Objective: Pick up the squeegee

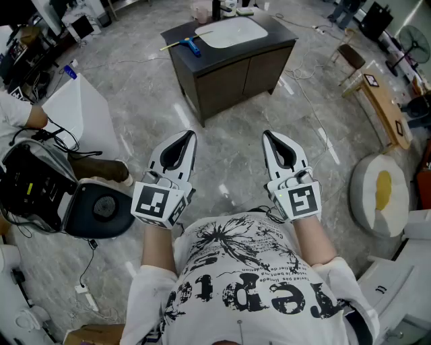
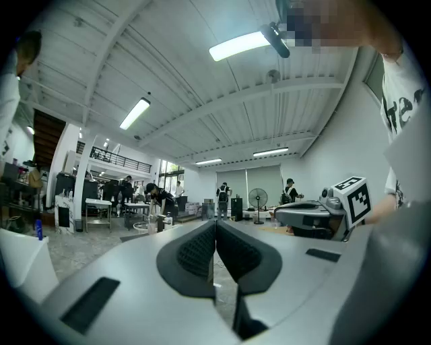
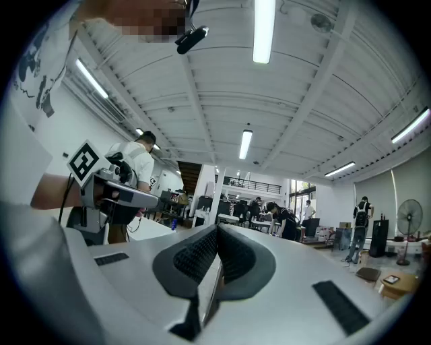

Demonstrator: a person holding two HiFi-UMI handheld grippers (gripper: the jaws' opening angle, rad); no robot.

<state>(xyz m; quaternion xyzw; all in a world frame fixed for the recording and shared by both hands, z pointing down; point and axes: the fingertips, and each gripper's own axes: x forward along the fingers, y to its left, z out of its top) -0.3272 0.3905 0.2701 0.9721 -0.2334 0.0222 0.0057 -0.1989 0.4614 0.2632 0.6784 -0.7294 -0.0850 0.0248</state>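
The squeegee (image 1: 190, 44), with a yellow handle and a blue head, lies on the left part of a dark cabinet top (image 1: 180, 35), beside a white basin (image 1: 234, 32). It is far ahead of both grippers. My left gripper (image 1: 189, 135) and right gripper (image 1: 267, 135) are held level in front of my chest, side by side over the floor. Both are shut with nothing between the pads. In the left gripper view the black pads (image 2: 202, 253) meet, and the right gripper (image 2: 316, 217) shows beside them. In the right gripper view the pads (image 3: 232, 256) also meet.
The dark cabinet (image 1: 232, 71) stands on a grey stone floor (image 1: 225, 172). A black case with gear (image 1: 34, 185) and a seated person (image 1: 17, 114) are at the left. A wooden bench (image 1: 385, 108) and a round white cushion (image 1: 380, 194) are at the right. Bottles (image 1: 215, 9) stand behind the basin.
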